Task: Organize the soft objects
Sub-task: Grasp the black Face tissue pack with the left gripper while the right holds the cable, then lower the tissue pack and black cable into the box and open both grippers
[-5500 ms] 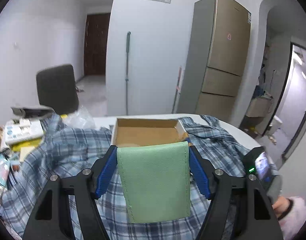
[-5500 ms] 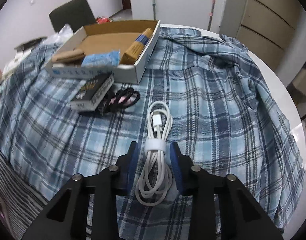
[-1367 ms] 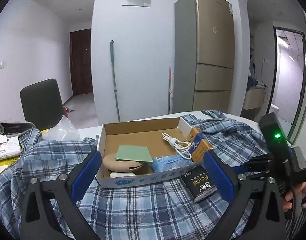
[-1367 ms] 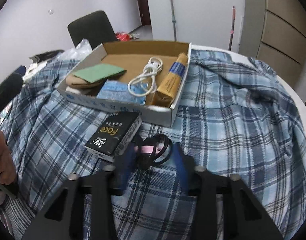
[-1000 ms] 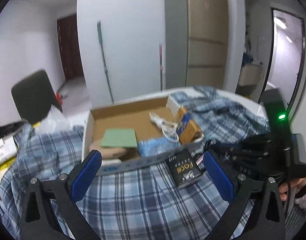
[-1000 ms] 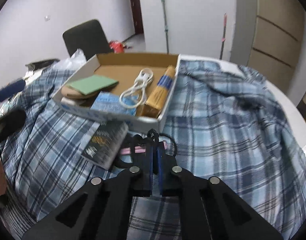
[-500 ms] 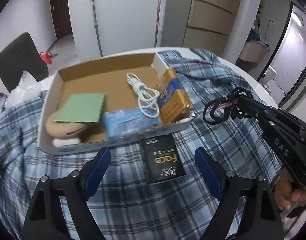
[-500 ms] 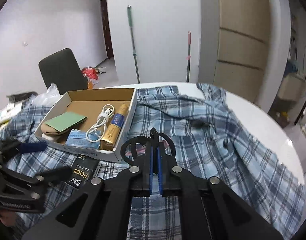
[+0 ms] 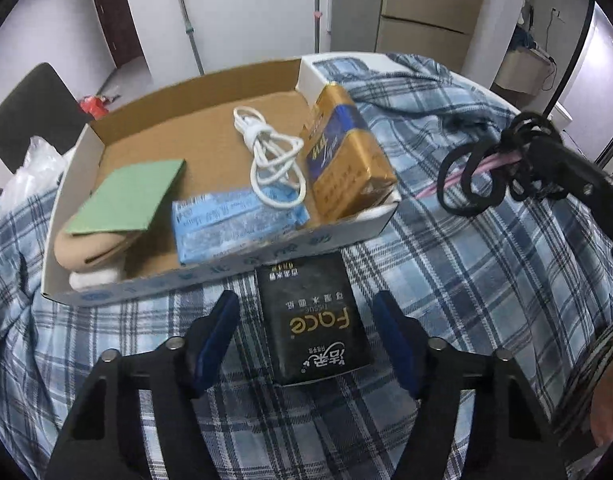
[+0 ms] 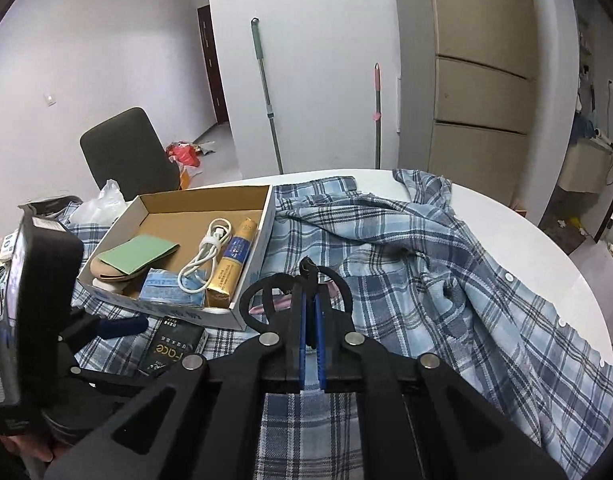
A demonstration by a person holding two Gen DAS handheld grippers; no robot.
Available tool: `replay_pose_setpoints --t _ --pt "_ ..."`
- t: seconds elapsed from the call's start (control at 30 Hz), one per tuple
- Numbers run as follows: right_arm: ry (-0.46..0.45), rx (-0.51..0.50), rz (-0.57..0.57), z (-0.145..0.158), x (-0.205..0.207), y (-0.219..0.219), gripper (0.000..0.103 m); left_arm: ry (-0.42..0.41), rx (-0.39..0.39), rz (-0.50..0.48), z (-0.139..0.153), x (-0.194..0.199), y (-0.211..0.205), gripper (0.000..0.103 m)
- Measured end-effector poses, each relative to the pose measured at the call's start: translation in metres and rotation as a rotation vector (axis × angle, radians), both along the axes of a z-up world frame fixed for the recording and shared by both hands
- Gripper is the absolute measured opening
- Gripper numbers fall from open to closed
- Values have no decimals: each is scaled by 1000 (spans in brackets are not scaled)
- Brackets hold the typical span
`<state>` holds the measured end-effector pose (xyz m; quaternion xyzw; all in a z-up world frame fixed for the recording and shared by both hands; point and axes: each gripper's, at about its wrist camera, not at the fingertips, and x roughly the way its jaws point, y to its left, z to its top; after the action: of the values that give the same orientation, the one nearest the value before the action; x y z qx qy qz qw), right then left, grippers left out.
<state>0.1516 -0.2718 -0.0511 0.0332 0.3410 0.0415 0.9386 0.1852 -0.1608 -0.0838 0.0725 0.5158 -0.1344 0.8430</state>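
Note:
A cardboard box (image 9: 90, 148) (image 10: 266, 216) on the plaid shirt holds a green cloth (image 9: 134, 196) (image 10: 138, 258), a beige pad (image 9: 86, 248), a blue packet (image 9: 230, 224), a white cable (image 9: 266, 164) (image 10: 204, 256) and a gold pack (image 9: 346, 160) (image 10: 230, 268). A black tissue pack (image 9: 314, 320) (image 10: 172, 350) lies in front of the box. My left gripper (image 9: 306, 336) is open, its fingers on either side of that pack. My right gripper (image 10: 308, 276) (image 9: 526, 148) is shut on a bunch of black and pink hair ties (image 9: 474, 176) (image 10: 266, 300), held above the shirt right of the box.
The blue plaid shirt (image 10: 446, 264) covers a round white table (image 10: 546, 248). A dark chair (image 10: 126, 148), a plastic bag (image 10: 102, 204) and clutter stand at the left. A mop (image 10: 266, 96) and a fridge (image 10: 486, 60) stand behind.
My left gripper has moved down and closer, now straddling the black tissue pack. My right gripper has lifted the hair ties off the shirt and holds them up.

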Motion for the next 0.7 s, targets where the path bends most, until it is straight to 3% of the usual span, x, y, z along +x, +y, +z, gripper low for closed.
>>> replay_pose_setpoints --t 0.1,0.37,0.7 --pt "-8 -14 3 0 -1 2 4 19 -25 -5 -3 1 2 55" --pt "-11 -42 10 -2 0 7 4 -34 -33 -27 10 -17 12 51" --pt "-65 -51 38 6 -7 15 4 -204 -65 1 75 -55 55 51"
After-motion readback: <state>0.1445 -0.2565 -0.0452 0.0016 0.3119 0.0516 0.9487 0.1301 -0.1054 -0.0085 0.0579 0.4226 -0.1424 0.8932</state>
